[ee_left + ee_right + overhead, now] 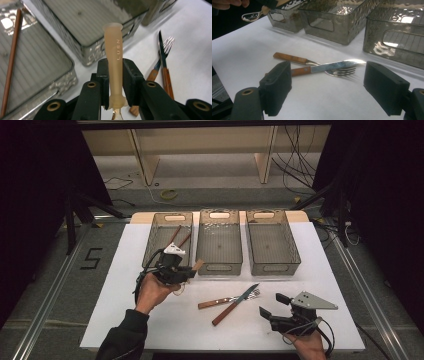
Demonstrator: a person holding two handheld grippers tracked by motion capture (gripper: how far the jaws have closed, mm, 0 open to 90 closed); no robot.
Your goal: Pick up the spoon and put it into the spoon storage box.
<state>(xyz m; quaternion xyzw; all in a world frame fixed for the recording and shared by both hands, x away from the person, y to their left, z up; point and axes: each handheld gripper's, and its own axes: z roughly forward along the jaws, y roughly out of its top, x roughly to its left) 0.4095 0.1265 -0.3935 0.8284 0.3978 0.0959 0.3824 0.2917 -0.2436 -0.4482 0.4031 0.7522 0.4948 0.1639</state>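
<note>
The left gripper (115, 82) is squeezed tight on a spoon's pale handle (114, 57) — left of middle in the high view, by the left basket (167, 222). It looks light, stiff, maybe slippery — mid-handle suits. The right gripper (328, 88) gapes empty.

Three perforated metal baskets (219, 241); two brown chopsticks (173, 235) in leftmost; one wooden-handled knife (234, 305), fork (227, 300), pale-handled spoon (115, 65) near baskets.

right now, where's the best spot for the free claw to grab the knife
Take the knife by its wooden handle, coming straight down with the right claw. The handle lies flat and bare on the table, while the blade crosses over the fork.
</note>
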